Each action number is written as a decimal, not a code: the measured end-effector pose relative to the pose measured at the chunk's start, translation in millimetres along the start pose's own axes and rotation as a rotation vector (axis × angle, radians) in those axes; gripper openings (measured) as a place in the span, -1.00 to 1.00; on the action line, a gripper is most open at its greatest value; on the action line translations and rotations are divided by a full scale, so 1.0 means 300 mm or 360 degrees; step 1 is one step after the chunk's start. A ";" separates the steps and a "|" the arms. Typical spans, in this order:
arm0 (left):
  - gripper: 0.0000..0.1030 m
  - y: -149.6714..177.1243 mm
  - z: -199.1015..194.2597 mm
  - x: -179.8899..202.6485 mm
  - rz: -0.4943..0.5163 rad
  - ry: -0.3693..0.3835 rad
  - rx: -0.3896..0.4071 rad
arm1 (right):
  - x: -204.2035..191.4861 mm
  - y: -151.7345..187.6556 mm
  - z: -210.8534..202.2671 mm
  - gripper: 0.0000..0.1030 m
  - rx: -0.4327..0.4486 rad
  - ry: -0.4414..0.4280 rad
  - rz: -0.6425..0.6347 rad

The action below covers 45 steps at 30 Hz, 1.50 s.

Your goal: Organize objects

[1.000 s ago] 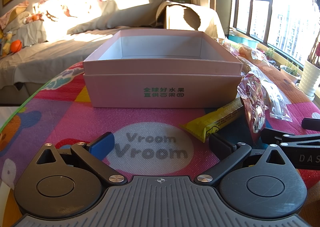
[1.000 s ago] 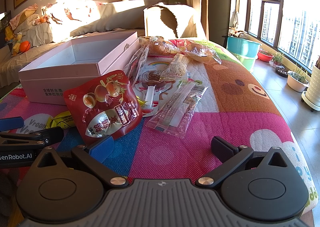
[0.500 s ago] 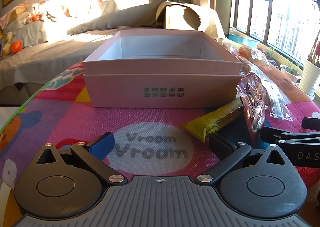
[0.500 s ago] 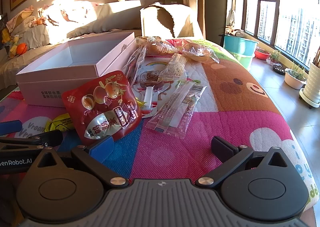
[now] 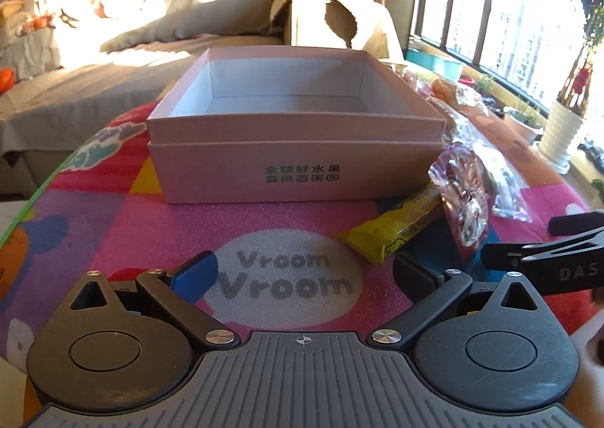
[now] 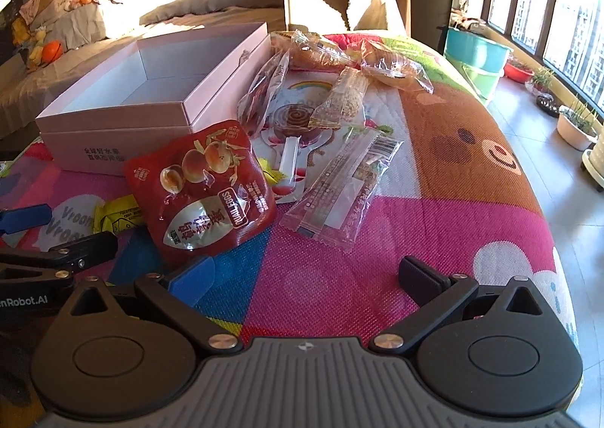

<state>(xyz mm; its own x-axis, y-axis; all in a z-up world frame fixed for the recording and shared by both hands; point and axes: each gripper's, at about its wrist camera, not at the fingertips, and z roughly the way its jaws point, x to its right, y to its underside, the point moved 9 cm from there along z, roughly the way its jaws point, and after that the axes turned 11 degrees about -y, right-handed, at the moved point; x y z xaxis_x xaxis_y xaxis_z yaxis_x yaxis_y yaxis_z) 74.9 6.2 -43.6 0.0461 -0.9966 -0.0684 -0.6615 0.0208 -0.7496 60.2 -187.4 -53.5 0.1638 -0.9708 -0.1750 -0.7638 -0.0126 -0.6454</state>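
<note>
While both grippers hover low over the play mat, each view lists as follows.

Left wrist view
- Left gripper [image 5: 304, 271]: jaws spread wide and empty, at the lower middle of the frame, over the white "Vroom Vroom" circle [image 5: 287, 277] printed on the mat.
- Play mat [image 5: 113, 224]: bright pink and multicoloured, covering the tabletop.
- Pink box [image 5: 294, 148]: centre of the frame, open, nothing seen inside, green characters on its near wall.
- Yellow snack bar [image 5: 396, 227]: right of centre, lying on the mat just in front of the box's near right corner.
- Red pouch [image 5: 462, 197]: seen edge-on at the right, touching the yellow bar's far end.
- Right gripper [image 5: 543, 258]: black fingers enter at the right edge.

Right wrist view
- Right gripper [image 6: 305, 277]: jaws wide apart, holding nothing, lower middle of the frame.
- Red pouch [image 6: 204, 193]: left of centre, just beyond the blue fingertip [image 6: 192, 280], overlapping the yellow snack bar [image 6: 117, 216].
- Pink box [image 6: 151, 88]: upper left.
- Clear wrapped bar [image 6: 343, 190]: centre, right of the red pouch.
- Other clear snack packets [image 6: 339, 88]: upper centre, beside the box's right wall.
- Left gripper [image 6: 53, 239]: left edge, fingers apart.
- Teal tub [image 6: 475, 50]: upper right, on the floor.
</note>
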 end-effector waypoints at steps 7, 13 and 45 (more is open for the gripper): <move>1.00 -0.168 -0.074 -0.141 -0.0136 0.0030 0.0168 | 0.000 -0.011 0.014 1.00 -0.0130 0.0016 0.0037; 1.00 -0.324 0.026 -0.320 -0.0285 -0.0141 0.0218 | -0.005 -0.003 0.002 1.00 -0.0090 0.0023 0.0027; -0.76 -0.276 0.216 -0.286 -0.0183 -0.0117 -0.0063 | -0.207 -0.110 0.011 0.52 0.0150 -0.0333 -0.0412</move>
<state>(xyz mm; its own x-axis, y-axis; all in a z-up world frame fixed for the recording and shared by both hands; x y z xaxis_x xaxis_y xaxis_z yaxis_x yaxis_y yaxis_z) 174.3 95.2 -18.3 0.1772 -0.9836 -0.0323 -0.6777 -0.0981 -0.7288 77.3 -125.8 -23.8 0.4766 -0.8681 -0.1386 -0.6205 -0.2205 -0.7525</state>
